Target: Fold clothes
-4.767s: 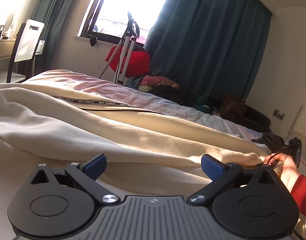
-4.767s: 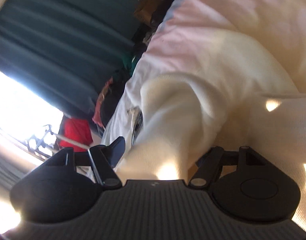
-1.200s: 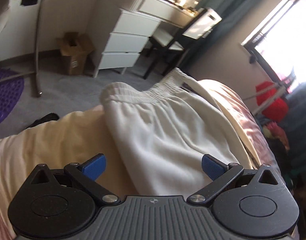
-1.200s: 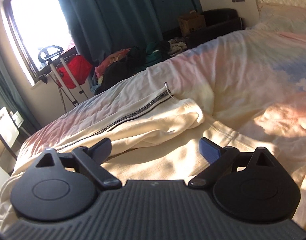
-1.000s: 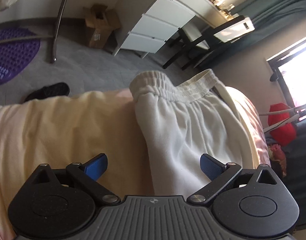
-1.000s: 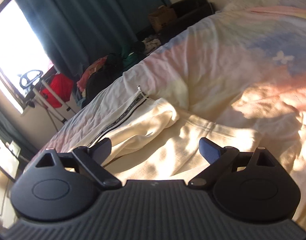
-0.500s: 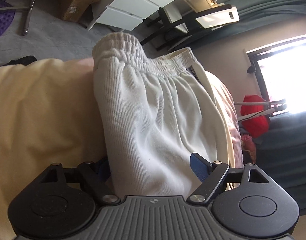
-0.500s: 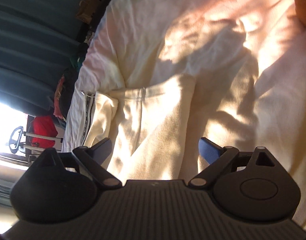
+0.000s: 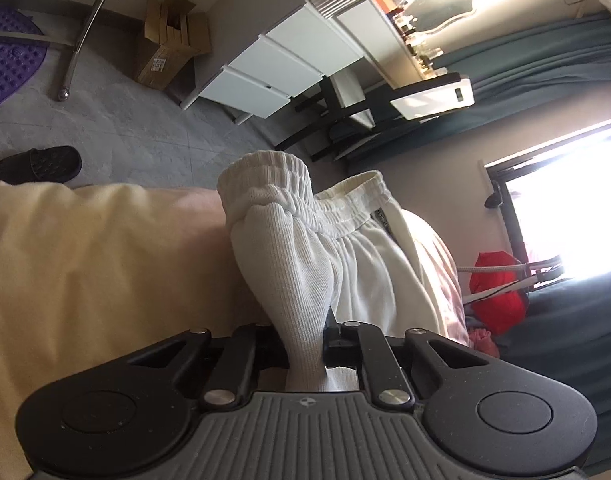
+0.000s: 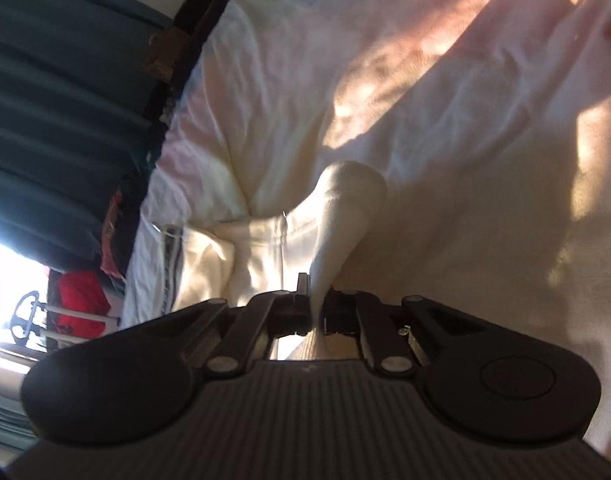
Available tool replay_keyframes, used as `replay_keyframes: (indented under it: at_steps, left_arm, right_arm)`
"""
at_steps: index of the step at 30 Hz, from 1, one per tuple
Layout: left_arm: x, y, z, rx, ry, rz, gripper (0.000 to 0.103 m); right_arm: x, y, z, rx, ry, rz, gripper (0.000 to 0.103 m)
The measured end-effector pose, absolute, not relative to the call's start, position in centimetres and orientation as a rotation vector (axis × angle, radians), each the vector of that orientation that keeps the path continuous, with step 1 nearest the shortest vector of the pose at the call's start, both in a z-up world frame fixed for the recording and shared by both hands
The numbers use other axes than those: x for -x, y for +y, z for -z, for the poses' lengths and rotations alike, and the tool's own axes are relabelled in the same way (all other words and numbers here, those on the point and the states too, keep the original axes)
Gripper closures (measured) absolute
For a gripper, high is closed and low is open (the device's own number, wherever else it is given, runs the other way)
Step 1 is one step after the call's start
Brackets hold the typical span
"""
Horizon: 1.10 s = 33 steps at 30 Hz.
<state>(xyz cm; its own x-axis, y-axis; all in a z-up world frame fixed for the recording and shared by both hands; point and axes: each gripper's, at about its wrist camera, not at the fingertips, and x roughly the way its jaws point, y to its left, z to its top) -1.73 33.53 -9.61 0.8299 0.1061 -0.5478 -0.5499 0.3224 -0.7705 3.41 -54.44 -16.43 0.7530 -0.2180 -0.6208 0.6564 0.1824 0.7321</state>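
Observation:
White ribbed sweatpants (image 9: 357, 272) lie on the bed, their elastic waistband (image 9: 273, 176) toward the foot of the bed. My left gripper (image 9: 305, 340) is shut on a bunched fold of the pants just below the waistband, which stands up from the sheet. In the right wrist view the cream leg end of the pants (image 10: 265, 240) lies on the bedsheet, with a black lettered side stripe (image 10: 169, 256) along its far edge. My right gripper (image 10: 315, 312) is shut on a raised fold of that leg fabric (image 10: 345, 208).
The bed (image 9: 85, 260) has a pale yellow and pink sheet. Beyond its foot are a grey floor, a black slipper (image 9: 37, 164), a cardboard box (image 9: 169, 44), white drawers (image 9: 281, 60) and a chair (image 9: 385, 104). A red bag (image 9: 497, 288) stands under the window with teal curtains (image 10: 45, 100).
Both grippers closed from open. The left pinched the pants below the waistband and lifted a fold. The right tilted down onto the leg end and pinched a fold there.

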Motion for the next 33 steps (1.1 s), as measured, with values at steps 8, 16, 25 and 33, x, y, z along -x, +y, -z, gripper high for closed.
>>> replay_keyframes:
  at_steps: [8,16,25,33]
  left_arm:
    - [1.8,33.5,4.1,1.089,0.326,-0.417,0.092]
    - [-8.9,31.2,-3.1,0.917,0.315,-0.436,0.092]
    - [-31.3,26.9,-2.0,0.702,0.373,-0.569,0.091]
    - [-44.1,26.0,5.4,0.638,0.582,-0.63,0.091]
  right_arm:
    - [-0.6,-54.1,11.9,-1.14,0.326,0.619,0.097]
    - [-10.2,-54.4,7.0,-1.021,0.308,0.59,0.097]
    - [-31.3,-54.3,6.5,-0.844,0.325,0.617,0.097]
    - [-42.7,-55.1,14.6,-0.732,0.475,0.687,0.097]
